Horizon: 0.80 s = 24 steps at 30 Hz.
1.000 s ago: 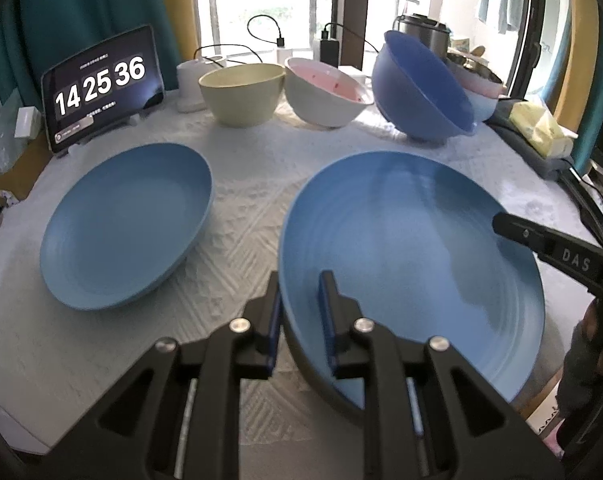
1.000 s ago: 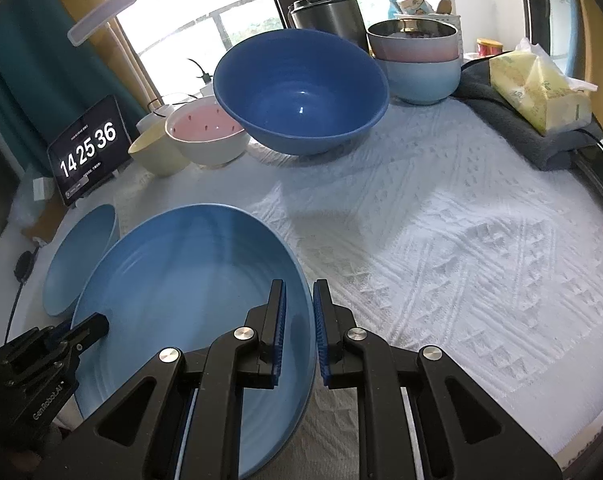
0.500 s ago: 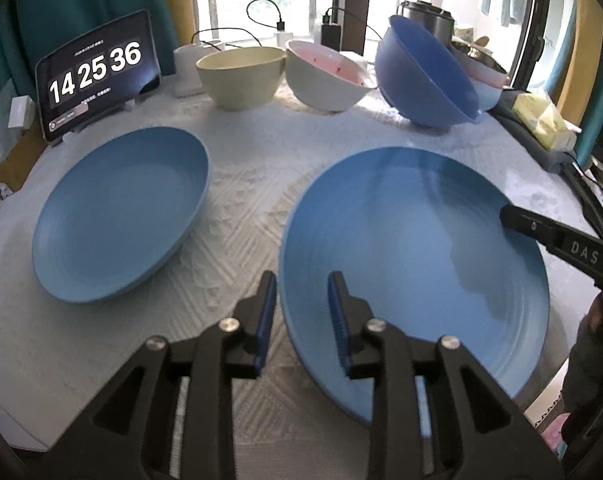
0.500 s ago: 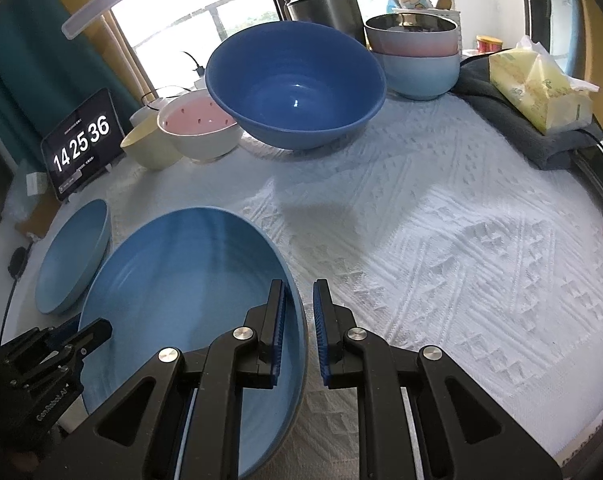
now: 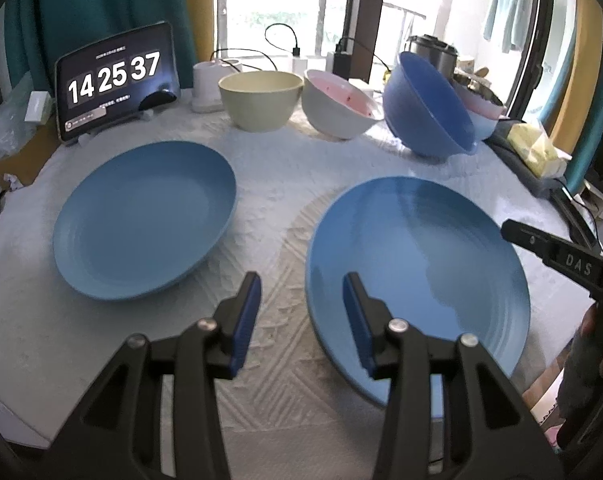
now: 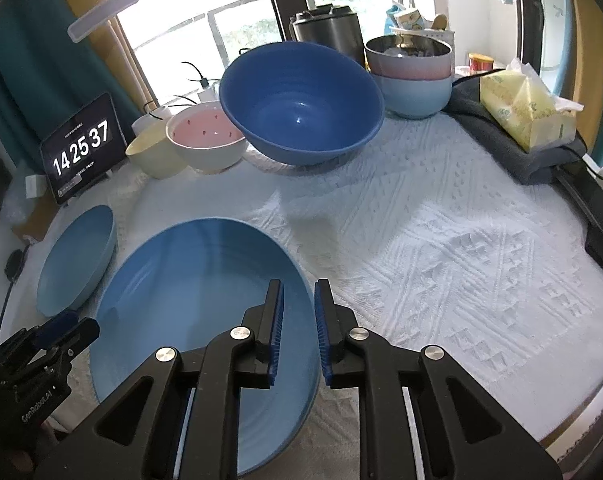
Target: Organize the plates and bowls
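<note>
A large blue plate [image 5: 417,264] [image 6: 197,292] lies on the white cloth close in front of me. A smaller blue plate [image 5: 145,220] [image 6: 77,256] lies to its left. My left gripper [image 5: 303,312] straddles the large plate's left rim. Its jaws are opening and the pads stand clear of the rim. My right gripper [image 6: 297,320] straddles the same plate's right rim. Its jaws are opening slightly, with a small gap beside the rim. Each gripper also shows in the other's view, the right gripper [image 5: 509,228] and the left gripper [image 6: 69,328].
Along the back stand a cream bowl [image 5: 261,100], a white bowl with a pink inside [image 5: 337,108], a tilted dark blue bowl [image 6: 301,104] and stacked bowls [image 6: 409,72]. A tablet clock [image 5: 117,80] is back left. A tissue pack [image 6: 525,112] lies on a grey towel.
The left jaws have spread wide and let go of the large plate's left rim, and that gripper has drawn back a little. The right jaws have widened slightly. The plate now lies flat.
</note>
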Tool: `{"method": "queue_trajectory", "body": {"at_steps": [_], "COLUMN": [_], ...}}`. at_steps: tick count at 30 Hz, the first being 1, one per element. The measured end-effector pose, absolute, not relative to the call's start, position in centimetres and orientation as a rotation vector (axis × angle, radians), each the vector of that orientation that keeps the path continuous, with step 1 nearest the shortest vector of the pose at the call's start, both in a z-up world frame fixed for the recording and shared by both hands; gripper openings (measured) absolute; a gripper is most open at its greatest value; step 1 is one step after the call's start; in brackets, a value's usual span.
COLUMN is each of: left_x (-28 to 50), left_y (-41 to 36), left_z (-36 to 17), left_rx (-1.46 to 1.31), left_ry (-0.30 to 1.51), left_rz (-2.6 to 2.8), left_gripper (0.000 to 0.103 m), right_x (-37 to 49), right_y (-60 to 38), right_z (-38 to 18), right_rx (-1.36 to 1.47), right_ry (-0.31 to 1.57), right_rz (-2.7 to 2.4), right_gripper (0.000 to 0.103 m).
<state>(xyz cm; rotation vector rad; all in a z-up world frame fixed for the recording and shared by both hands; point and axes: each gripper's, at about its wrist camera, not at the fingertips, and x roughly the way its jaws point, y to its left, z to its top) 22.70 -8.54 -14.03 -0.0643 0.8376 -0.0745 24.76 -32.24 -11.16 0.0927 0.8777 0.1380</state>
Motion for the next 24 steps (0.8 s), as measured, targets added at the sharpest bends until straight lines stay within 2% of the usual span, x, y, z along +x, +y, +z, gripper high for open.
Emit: {"method": "queue_trajectory", "body": {"at_steps": [4, 6, 24], "left_x": [22.2, 22.0, 20.4], "left_y": [-8.0, -7.7, -3.5], "left_z": [-13.7, -13.5, -12.8], "left_rx": [-0.075, -0.083, -0.157], "left_ry": [0.824, 0.816, 0.772], "left_rz": [-0.079, -0.079, -0.059], "left_gripper": [0.044, 0.044, 0.044], "right_x": [24.1, 23.9, 22.6], "right_y": [-31.6, -31.2, -25.9], "right_z": [-10.5, -10.2, -9.4], "right_rx": [0.079, 0.075, -0.004], "right_ry": [0.865, 0.859, 0.847], "right_rz": [0.141, 0.146, 0.184], "right_gripper": [0.021, 0.025, 0.026]}}
